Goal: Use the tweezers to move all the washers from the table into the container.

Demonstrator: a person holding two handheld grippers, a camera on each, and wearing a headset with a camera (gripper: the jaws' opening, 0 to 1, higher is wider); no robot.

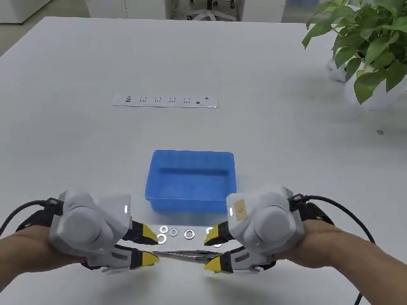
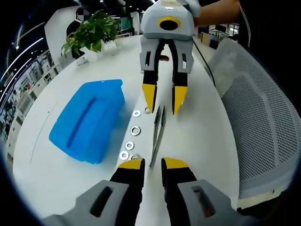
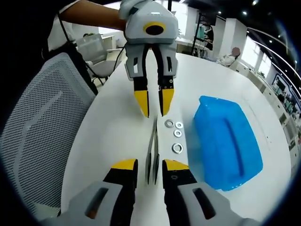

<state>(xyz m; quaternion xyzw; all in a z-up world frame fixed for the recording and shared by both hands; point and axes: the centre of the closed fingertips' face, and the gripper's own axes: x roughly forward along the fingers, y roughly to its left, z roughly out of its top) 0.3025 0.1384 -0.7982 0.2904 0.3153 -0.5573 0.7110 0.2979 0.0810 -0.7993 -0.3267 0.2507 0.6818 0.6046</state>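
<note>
Head view: washers (image 1: 189,234) lie in a short row on the table, just between the tweezers (image 1: 184,255) and the container (image 1: 188,202), none lifted. The tweezers lie flat, pinching nothing, between the left gripper (image 1: 150,248) and right gripper (image 1: 212,249), both with jaws parted and empty. Step in hand looks like picking up the tweezers, which calls for closing jaws squarely across both arms; the container looks empty.
</note>
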